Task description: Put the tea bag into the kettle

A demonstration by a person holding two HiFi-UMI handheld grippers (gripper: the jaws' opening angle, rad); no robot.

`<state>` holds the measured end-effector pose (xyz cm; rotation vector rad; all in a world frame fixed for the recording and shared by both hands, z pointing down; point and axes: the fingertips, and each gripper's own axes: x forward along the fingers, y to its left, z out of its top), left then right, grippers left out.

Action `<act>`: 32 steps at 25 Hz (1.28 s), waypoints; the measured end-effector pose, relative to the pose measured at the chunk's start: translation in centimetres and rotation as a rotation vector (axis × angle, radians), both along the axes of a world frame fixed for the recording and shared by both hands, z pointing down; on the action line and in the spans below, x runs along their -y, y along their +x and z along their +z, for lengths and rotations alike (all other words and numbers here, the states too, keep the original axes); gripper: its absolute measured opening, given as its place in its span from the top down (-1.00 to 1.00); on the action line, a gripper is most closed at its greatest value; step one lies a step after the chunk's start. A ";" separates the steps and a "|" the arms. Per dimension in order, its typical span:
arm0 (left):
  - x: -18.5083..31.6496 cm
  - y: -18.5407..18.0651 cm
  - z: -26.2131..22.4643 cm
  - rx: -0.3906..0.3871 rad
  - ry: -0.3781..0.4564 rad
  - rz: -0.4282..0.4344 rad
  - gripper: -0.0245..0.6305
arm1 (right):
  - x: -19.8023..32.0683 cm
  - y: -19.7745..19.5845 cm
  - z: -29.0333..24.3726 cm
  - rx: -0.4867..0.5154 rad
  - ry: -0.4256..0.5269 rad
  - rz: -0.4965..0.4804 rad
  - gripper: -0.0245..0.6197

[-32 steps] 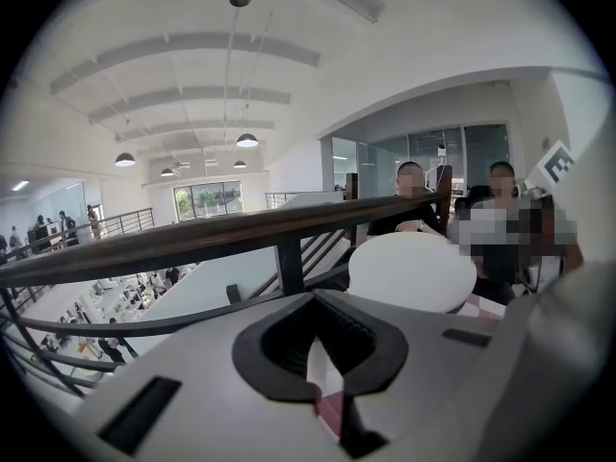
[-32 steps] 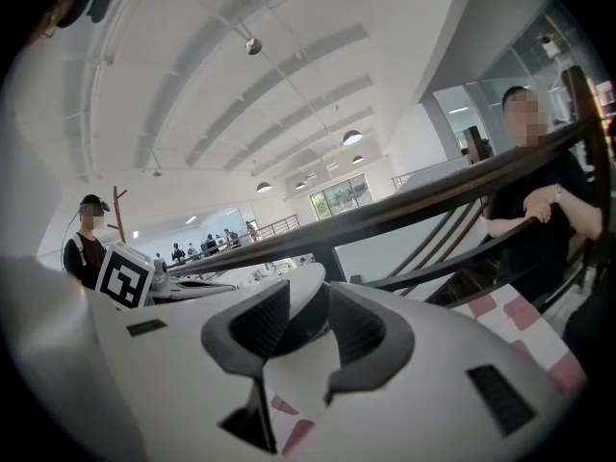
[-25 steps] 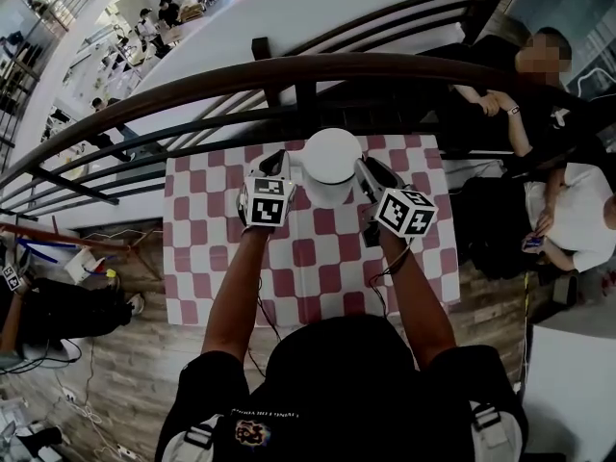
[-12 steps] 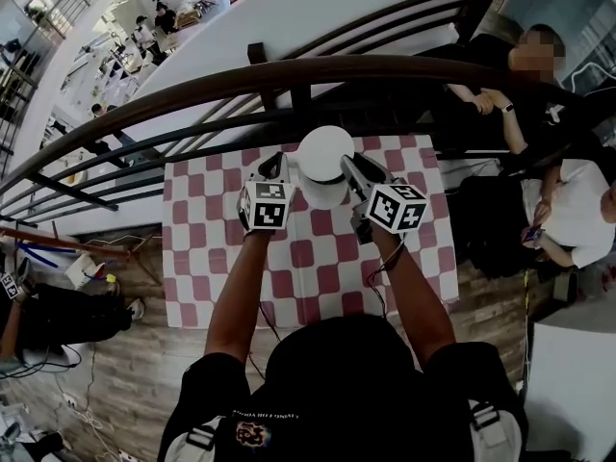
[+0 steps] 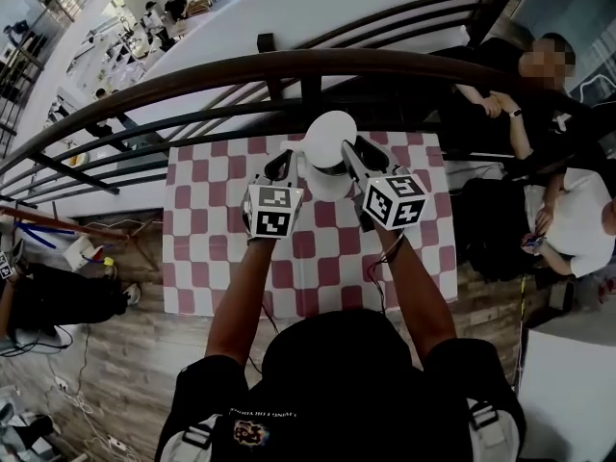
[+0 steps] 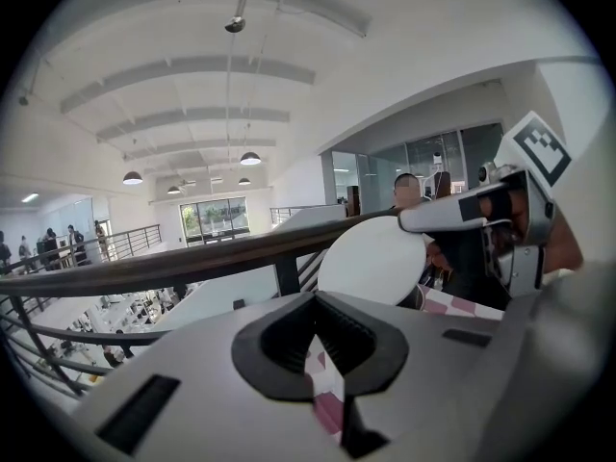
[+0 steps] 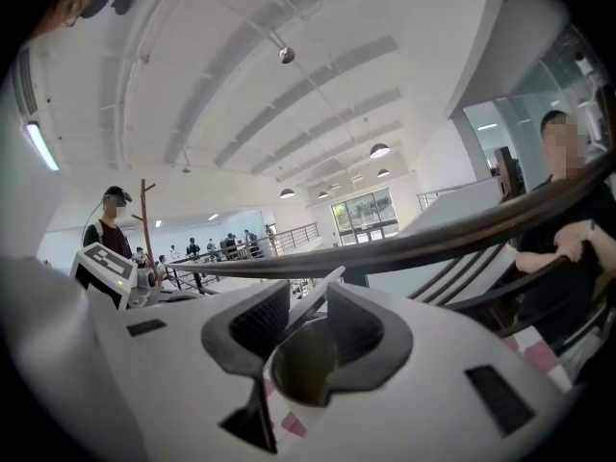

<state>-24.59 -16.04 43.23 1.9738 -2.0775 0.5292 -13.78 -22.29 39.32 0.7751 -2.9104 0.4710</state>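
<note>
Kettle open, tea bag not yet in it.
At left, the left tongs (image 5: 280, 166) hover clenched and empty beside the white kettle (image 5: 327, 183), which stands mid-way along the far edge of the checked tabletop (image 5: 207, 219). No view shows the tea bag, so I cannot tell where it is. The right tongs (image 5: 351, 152) are clamped on the thin rim of the round white lid (image 5: 329, 131), holding it tilted up. Opening looks done; fetching and dropping the bag remains. The kettle is smooth and rounded, with a dark band under its lid.
</note>
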 end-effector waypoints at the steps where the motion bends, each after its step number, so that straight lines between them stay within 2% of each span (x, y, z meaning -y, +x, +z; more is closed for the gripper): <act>1: -0.2 -0.1 0.1 -0.001 -0.004 -0.002 0.92 | -0.1 -0.3 -0.4 -0.007 0.019 -0.005 0.57; 9: -2.0 0.6 2.3 -0.023 -0.043 -0.004 0.92 | -2.7 -4.6 -4.1 -0.073 0.237 -0.100 0.56; 12: -2.4 1.3 2.2 -0.028 -0.040 0.004 0.92 | -3.1 -5.6 -4.7 -0.093 0.269 -0.111 0.56; 16: -2.6 2.0 2.6 -0.031 -0.040 0.013 0.92 | -3.1 -5.0 -5.0 -0.077 0.282 -0.119 0.56; 21: -2.6 3.5 4.4 -0.037 -0.066 0.039 0.91 | -3.4 -1.8 -7.0 0.006 0.350 -0.106 0.56; 25: -2.0 6.0 6.1 -0.037 -0.100 0.092 0.91 | -2.1 2.2 -4.8 -0.042 0.335 -0.032 0.56; 32: -0.2 11.6 8.8 -0.042 -0.163 0.221 0.92 | -0.6 11.2 2.2 -0.143 0.217 0.133 0.57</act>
